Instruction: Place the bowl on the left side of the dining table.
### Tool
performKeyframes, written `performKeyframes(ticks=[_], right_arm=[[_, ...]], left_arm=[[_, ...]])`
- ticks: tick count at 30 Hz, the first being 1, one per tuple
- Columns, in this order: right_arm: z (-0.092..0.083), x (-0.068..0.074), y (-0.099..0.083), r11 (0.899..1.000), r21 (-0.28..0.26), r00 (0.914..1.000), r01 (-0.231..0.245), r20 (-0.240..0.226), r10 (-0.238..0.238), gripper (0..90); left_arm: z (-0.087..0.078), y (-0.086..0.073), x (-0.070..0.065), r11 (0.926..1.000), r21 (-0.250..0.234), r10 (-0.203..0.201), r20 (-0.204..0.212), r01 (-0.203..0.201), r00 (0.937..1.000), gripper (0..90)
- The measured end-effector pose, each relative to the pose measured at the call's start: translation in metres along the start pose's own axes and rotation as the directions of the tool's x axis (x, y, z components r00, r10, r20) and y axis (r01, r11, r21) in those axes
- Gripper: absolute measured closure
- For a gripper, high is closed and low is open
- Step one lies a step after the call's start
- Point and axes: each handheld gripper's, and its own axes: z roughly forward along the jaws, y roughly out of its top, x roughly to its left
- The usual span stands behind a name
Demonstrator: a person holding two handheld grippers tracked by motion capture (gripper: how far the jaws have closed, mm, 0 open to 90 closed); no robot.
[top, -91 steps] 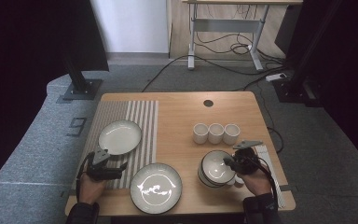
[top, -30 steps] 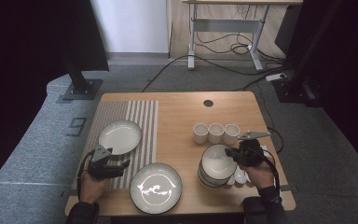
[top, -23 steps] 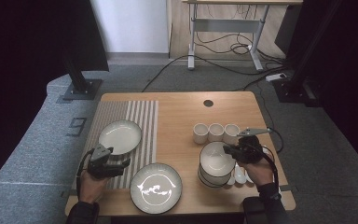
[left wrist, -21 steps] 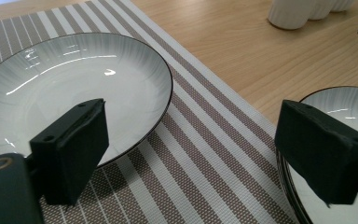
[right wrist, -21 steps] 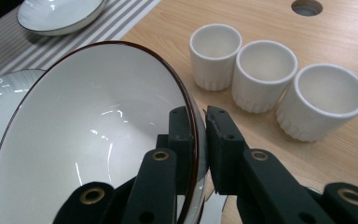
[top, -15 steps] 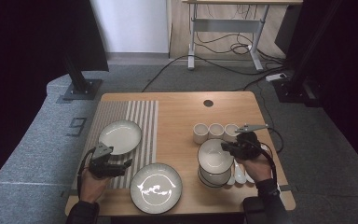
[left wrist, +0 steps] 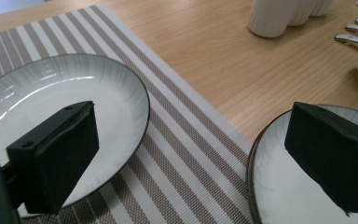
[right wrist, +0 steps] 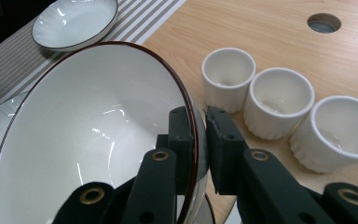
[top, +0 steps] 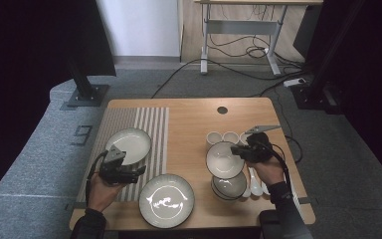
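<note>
Right gripper (right wrist: 196,140): your jaws are pinched on the rim of the white bowl, one pad inside the wall and one outside.
White bowl (top: 225,159): you hold it by its right-hand rim, tilted, with the dark-edged mouth facing the right gripper view's camera; in the high view it hangs above the stacked bowl and partly covers it.
Stacked bowl (top: 229,186): it sits on the table under the held one, near the front edge, its white inside showing below the lifted bowl.
Spoons (top: 254,181): they lie on the wood just right of the stacked bowl, under your right hand.
Three cups (right wrist: 279,102): they stand upright in a row, touching or nearly so, just behind the held bowl.
Left gripper (left wrist: 191,154): your jaws stand wide apart with nothing between them; they have just been opening a little further.
Left gripper's place: in the high view you hold it (top: 122,172) above the striped placemat (left wrist: 186,154), between the two plates.
Far plate (top: 129,145): it rests on the placemat, behind your left gripper.
Near plate (top: 166,200): it lies at the front of the table (top: 194,119), overlapping the placemat's right edge.
</note>
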Motion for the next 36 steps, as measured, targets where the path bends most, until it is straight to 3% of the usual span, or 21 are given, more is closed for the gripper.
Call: performKeyframes(ticks=[19,27,36], right_arm=[[0.025,0.015,0.027,0.999,0.013,0.9987,0.03,-0.042,-0.029,80.4],[0.037,0.022,0.037,0.999,0.023,0.9975,0.044,-0.056,-0.043,80.4],[0.052,0.031,0.046,0.997,0.04,0.9952,0.06,-0.08,-0.057,80.3]], left_arm=[[0.008,0.05,-0.013,0.9992,0.018,0.034,0.07,-0.036,0.997,6.4],[0.011,0.066,-0.014,0.9995,0.012,0.028,0.096,-0.029,0.995,3.1],[0.013,0.085,-0.019,0.9982,0.02,0.054,0.115,-0.057,0.9919,3.8]])
